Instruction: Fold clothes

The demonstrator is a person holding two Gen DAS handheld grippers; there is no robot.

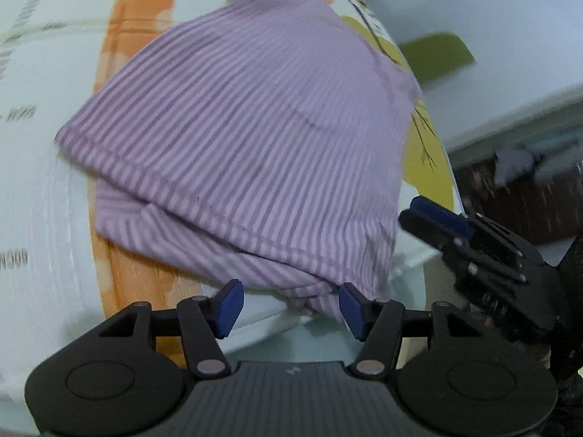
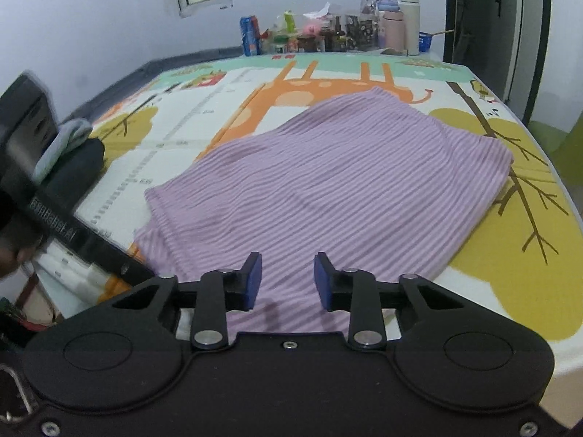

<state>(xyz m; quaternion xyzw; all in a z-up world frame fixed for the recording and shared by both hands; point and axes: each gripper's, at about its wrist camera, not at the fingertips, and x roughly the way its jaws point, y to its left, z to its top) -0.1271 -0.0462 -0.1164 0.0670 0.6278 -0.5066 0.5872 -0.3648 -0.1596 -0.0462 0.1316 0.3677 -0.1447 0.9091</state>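
Observation:
A lilac striped garment (image 1: pixel 247 138) lies folded in layers on the printed play mat (image 1: pixel 138 36); in the right wrist view the garment (image 2: pixel 328 189) reaches to the mat's near edge. My left gripper (image 1: pixel 290 307) hangs open at the garment's near corner, which sits between the jaws close to the right pad (image 1: pixel 351 309) without being pressed. My right gripper (image 2: pixel 288 280) is open just above the garment's near hem, with a gap between its blue pads. It also shows as the right gripper (image 1: pixel 437 218) beside the cloth's right edge.
Several bottles and jars (image 2: pixel 328 29) crowd the table's far edge. A pile of dark and grey clothes (image 2: pixel 73 145) lies at the mat's left side, behind the left gripper's body (image 2: pixel 32 167). A green stool (image 1: pixel 437 54) stands beyond the table.

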